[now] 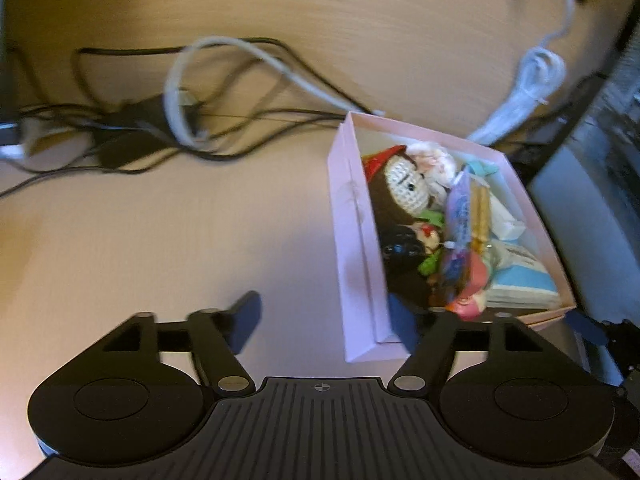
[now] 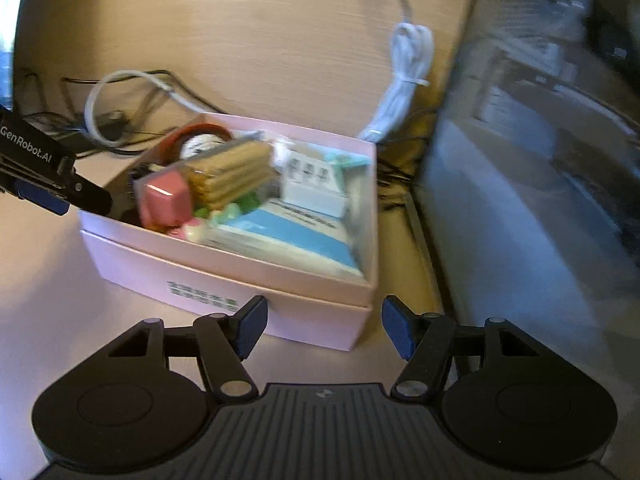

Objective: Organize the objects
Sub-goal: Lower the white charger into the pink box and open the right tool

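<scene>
An open pink box (image 1: 356,248) sits on a wooden desk (image 1: 160,232), full of small items: a crocheted doll (image 1: 404,184), a wafer snack pack (image 2: 228,172), a pink block (image 2: 166,198), a blue-and-white booklet (image 2: 288,236). My left gripper (image 1: 324,322) is open and empty, its right finger at the box's near left wall. My right gripper (image 2: 324,332) is open and empty, just in front of the box's (image 2: 240,272) near right corner. The left gripper also shows at the box's left side in the right wrist view (image 2: 52,188).
A tangle of black and white cables (image 1: 180,108) lies behind the box at left. A bundled white cable (image 2: 404,80) lies behind it at right. A grey device (image 2: 540,220) stands along the desk's right edge.
</scene>
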`<state>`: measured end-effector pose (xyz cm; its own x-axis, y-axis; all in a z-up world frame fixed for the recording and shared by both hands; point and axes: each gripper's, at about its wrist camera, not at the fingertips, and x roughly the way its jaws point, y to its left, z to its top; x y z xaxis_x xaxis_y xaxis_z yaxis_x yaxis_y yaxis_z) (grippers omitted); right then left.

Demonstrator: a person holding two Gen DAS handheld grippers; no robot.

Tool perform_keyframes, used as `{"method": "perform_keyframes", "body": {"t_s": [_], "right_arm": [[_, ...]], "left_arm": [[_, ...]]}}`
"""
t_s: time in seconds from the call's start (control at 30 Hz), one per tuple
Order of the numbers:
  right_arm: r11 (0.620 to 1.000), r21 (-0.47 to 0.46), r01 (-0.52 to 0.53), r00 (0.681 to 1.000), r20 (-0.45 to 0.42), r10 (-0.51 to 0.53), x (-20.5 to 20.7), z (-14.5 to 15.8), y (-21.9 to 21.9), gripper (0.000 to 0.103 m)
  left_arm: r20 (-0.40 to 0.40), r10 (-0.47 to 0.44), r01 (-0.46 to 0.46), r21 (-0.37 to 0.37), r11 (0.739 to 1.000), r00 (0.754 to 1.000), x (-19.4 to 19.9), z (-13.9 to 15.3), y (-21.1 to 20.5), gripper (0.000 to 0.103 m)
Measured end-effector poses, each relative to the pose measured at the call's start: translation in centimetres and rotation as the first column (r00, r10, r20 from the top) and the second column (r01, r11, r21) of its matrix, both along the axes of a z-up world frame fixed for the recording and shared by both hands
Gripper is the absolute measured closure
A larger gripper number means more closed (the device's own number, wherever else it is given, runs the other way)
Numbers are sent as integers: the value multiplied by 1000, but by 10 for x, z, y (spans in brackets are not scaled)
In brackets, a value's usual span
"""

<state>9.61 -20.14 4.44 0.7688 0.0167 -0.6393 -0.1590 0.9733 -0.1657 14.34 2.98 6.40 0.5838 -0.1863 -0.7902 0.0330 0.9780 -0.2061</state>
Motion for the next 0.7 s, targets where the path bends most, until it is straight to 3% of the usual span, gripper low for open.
{"method": "perform_keyframes", "body": {"t_s": [0.13, 0.3, 0.57, 0.63, 0.7], "right_arm": [[998, 12, -65, 997, 31, 64, 12, -4, 23, 39], [996, 18, -83, 996, 25, 83, 34, -4, 44, 37], [997, -1, -73, 997, 10, 73, 35, -5, 51, 37], [998, -16, -53, 999, 11, 53, 34, -4, 52, 37], [999, -20, -29, 999, 17, 30, 30, 0, 51, 29]], "left_arm": [[34, 74, -76, 36, 996, 997, 9, -6, 31, 4], [56, 90, -93, 50, 994, 994, 22, -8, 45, 3], [59, 71, -74, 57, 996, 996, 28, -10, 40, 4], [85, 72, -78, 64, 995, 994, 20, -1, 39, 5], [145, 68, -80, 79, 994, 987, 4, 12, 39, 6]]}}
